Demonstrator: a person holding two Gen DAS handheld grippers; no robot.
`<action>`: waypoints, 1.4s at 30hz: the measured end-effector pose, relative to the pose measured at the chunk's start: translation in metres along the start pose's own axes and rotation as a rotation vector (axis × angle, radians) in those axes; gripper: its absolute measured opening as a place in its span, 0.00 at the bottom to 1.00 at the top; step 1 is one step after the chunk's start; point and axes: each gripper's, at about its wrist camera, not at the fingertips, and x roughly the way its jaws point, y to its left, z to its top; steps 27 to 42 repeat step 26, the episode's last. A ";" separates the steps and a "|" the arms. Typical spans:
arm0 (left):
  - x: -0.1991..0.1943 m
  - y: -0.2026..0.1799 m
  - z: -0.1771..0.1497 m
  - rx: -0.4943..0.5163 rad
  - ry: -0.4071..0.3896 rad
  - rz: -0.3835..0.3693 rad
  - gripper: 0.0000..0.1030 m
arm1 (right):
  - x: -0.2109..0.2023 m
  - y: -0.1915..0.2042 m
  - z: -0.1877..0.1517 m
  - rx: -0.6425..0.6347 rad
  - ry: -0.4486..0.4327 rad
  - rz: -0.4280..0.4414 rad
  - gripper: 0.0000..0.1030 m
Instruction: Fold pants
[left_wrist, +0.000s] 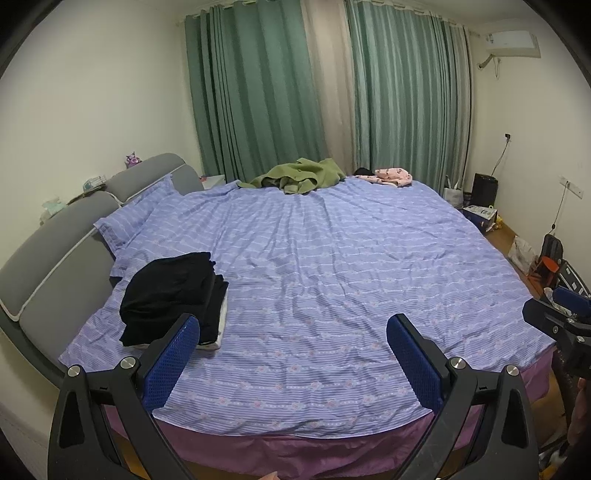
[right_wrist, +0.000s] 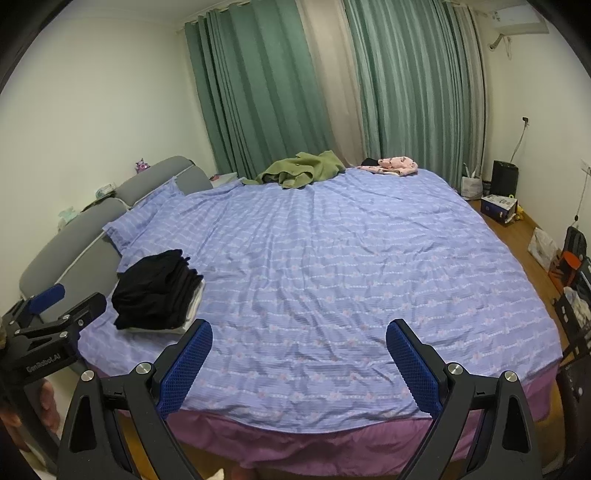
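A stack of folded black pants (left_wrist: 173, 295) (right_wrist: 157, 291) lies on the near left of the bed, on top of a white folded piece. A crumpled olive-green garment (left_wrist: 299, 180) (right_wrist: 301, 170) lies at the far edge of the bed, with a pink patterned garment (left_wrist: 393, 176) (right_wrist: 393, 165) to its right. My left gripper (left_wrist: 293, 326) is open above the bed's near edge, holding nothing. My right gripper (right_wrist: 299, 332) is open too and holds nothing. Each gripper shows at the side of the other's view.
The bed (left_wrist: 332, 258) has a wrinkled purple striped cover and a grey padded headboard (left_wrist: 62, 251) on the left. Green curtains (left_wrist: 258, 92) hang behind. Boxes and bags (right_wrist: 498, 206) sit on the wooden floor at the right.
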 end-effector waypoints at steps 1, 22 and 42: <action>0.000 0.000 0.000 0.001 0.001 0.000 1.00 | 0.001 -0.001 0.000 -0.002 0.001 0.002 0.93; 0.006 -0.003 -0.004 -0.013 0.005 0.013 1.00 | 0.006 -0.006 0.002 -0.010 0.011 0.006 0.93; 0.007 -0.004 -0.004 -0.014 0.010 0.016 1.00 | 0.006 -0.008 0.002 -0.009 0.010 0.008 0.93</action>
